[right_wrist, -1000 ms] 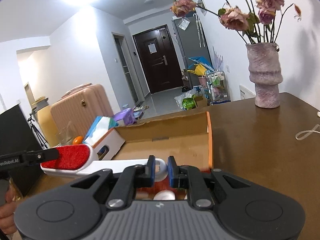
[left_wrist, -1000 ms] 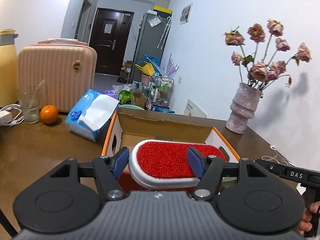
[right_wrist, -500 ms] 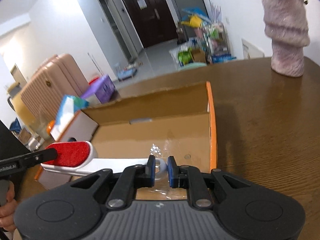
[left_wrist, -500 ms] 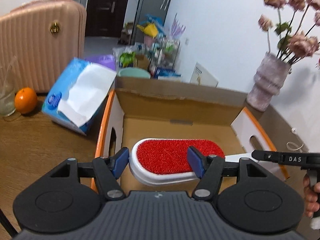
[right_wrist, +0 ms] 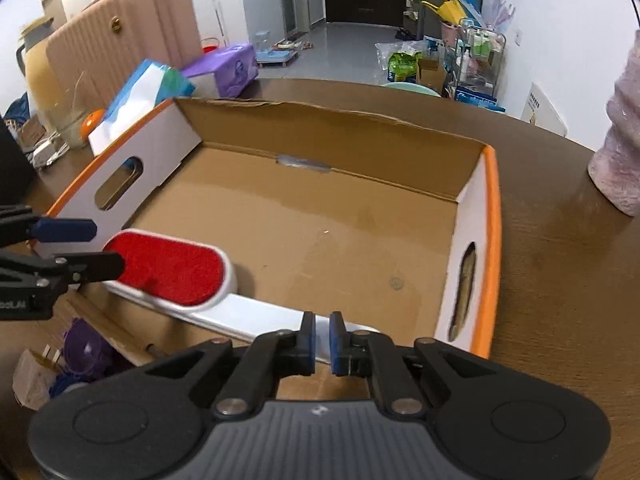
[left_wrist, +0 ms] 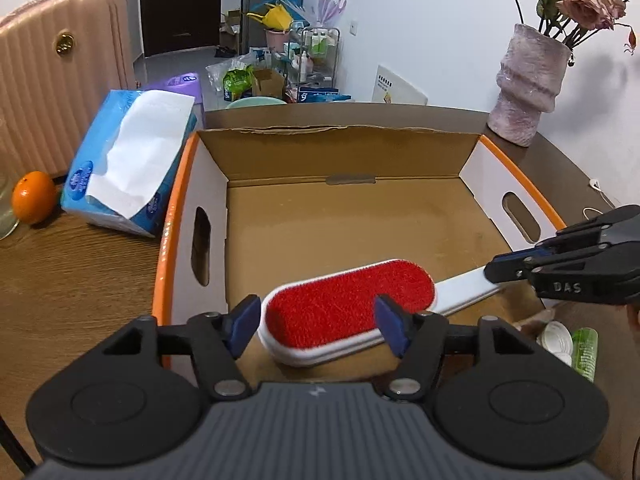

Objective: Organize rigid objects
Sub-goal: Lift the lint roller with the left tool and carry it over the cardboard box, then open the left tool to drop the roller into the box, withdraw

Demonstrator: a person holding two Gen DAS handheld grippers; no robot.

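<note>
lint brush lies crosswise over box | right gripper clamps its handle | left gripper straddles head, spread apart

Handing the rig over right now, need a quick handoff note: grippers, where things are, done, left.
Right gripper: shut on the white handle of the lint brush.
Left gripper: jaws apart on either side of the brush's red head; contact unclear.
Brush: lying flat, low over the near end of the cardboard box; whether it touches the floor cannot be told. Nothing else visible in the box.
Done: brush carried over the box.
Left: set it down, release. A green bottle and a white cap lie outside the near right corner, possibly next.
</note>
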